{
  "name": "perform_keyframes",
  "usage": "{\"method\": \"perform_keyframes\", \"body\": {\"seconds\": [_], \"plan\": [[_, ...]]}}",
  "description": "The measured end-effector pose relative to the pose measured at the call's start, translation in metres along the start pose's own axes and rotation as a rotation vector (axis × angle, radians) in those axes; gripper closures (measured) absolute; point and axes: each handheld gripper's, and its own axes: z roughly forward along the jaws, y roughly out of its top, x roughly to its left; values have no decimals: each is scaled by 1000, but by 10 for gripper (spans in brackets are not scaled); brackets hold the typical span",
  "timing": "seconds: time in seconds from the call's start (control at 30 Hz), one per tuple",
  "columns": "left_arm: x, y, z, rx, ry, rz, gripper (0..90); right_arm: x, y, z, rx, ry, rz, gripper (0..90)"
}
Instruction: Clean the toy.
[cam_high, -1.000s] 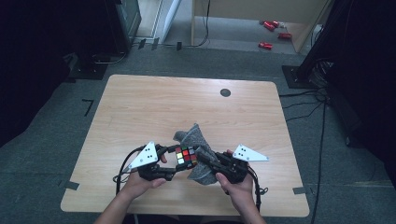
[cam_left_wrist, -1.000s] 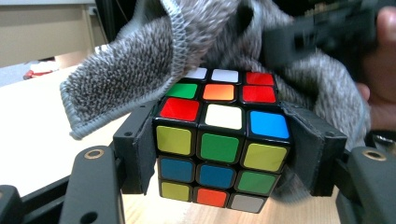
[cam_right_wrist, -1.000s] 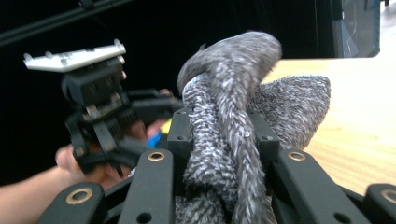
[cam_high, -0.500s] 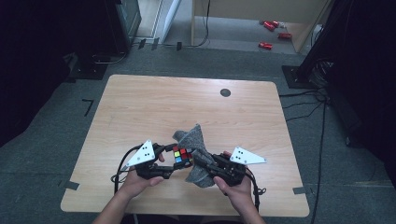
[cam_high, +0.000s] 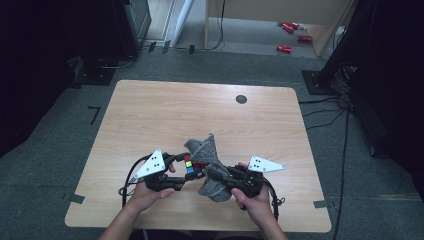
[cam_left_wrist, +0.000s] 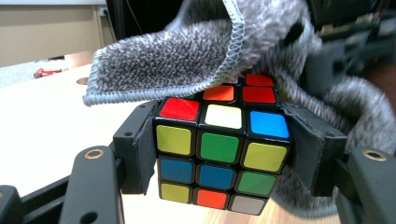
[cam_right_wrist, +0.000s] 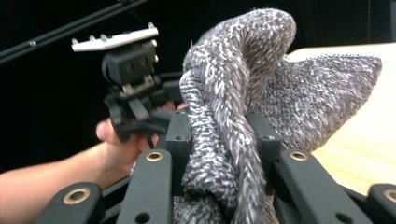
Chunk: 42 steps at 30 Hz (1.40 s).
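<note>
A scrambled colour cube (cam_left_wrist: 219, 144) sits between the pads of my left gripper (cam_left_wrist: 219, 154), which is shut on its two sides; in the high view the cube (cam_high: 191, 166) is near the table's front, held by the left gripper (cam_high: 186, 171). A grey fluffy cloth (cam_left_wrist: 187, 56) drapes over the cube's top and far side. My right gripper (cam_right_wrist: 219, 140) is shut on a bunched fold of that cloth (cam_right_wrist: 224, 93), and in the high view this right gripper (cam_high: 216, 175) presses the cloth (cam_high: 207, 152) against the cube from the right.
The wooden table (cam_high: 165, 115) has a small dark round hole (cam_high: 241, 99) near its far edge. Beyond the table lie grey floor, dark stands and cables, and red objects (cam_high: 290, 30) by a wooden panel.
The cloth's upper tip has shifted slightly over the cube; both hands have stayed in nearly the same place at the table's front.
</note>
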Motion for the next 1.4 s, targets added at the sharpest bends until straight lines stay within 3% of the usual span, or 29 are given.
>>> {"method": "perform_keyframes", "body": {"seconds": [0.27,0.47,0.53,0.63,0.73,0.9,1.13,1.23,1.4], "plan": [[8,4,-11,-63,3,-53,341,-8,-12,8,84,-1,-6,682],[13,5,-15,-133,10,-136,341,0,-21,21,149,-6,-61,683],[9,4,-11,-124,5,-134,341,6,-25,29,150,-19,-108,690],[5,3,-5,-103,4,-123,341,18,-32,40,174,-62,-222,696],[6,4,-6,-113,9,-128,341,24,-32,40,160,-124,-274,712],[10,4,-10,-127,12,-149,342,13,-23,25,57,-211,-235,723],[5,4,-6,-121,5,-135,341,27,-34,41,115,-164,-271,716],[6,4,-8,-123,8,-138,342,27,-32,40,103,-182,-280,718],[5,4,-5,-110,-8,-139,343,18,-23,26,51,-239,-251,719]]}}
